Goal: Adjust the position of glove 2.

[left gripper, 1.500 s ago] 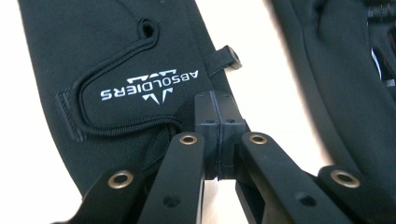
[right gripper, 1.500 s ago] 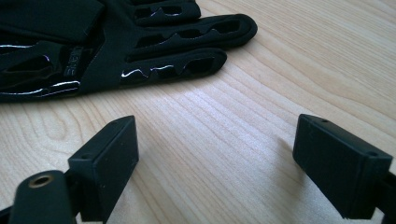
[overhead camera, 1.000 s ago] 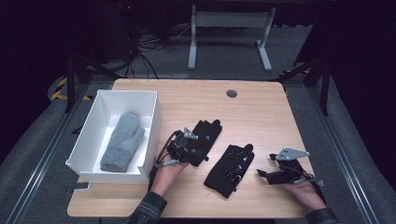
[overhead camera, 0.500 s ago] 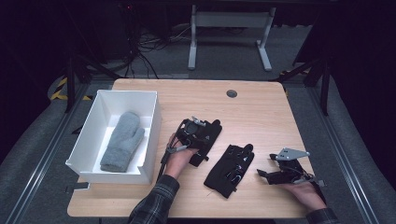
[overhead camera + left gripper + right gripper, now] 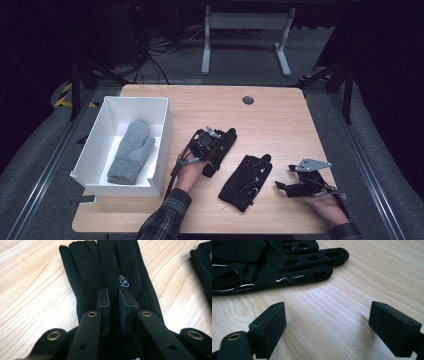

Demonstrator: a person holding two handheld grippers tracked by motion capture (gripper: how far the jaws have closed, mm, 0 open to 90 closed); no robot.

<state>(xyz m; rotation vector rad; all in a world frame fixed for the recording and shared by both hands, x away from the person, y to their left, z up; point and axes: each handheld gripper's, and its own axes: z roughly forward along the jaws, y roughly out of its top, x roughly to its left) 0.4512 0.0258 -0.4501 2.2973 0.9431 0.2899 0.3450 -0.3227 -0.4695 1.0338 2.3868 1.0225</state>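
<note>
Your left gripper point(image 5: 216, 141) sits on the black glove point(image 5: 110, 272) that lies on the bench point(image 5: 280, 120) just right of the white box point(image 5: 161, 145). In the left gripper view your jaws have just been closing, and they now pinch a raised fold of that glove's fabric: the two pads stand nearly together with the dark cloth bunched in the narrow gap between them. The grip falls at the middle of the glove, below the small white logo point(image 5: 124, 281), and the glove's fingers spread flat on the wood beyond the jaws. In the high view the glove's fingertips point(image 5: 229, 134) stick out past the gripper toward the far side of the bench, while the cuff end lies under your hand point(image 5: 189, 169).

Your right gripper point(image 5: 283, 186) rests low near the bench's near right corner, its jaws spread wide with bare wood between them. In the right gripper view the second black glove point(image 5: 287, 262), the one with glossy patterned fingers, lies ahead and to the left of the jaws, clear of both pads. In the high view that glove point(image 5: 247, 181) lies between your two grippers, just beside the right one and apart from the first glove.

A grey mitten point(image 5: 131, 150) lies inside the white box.
</note>
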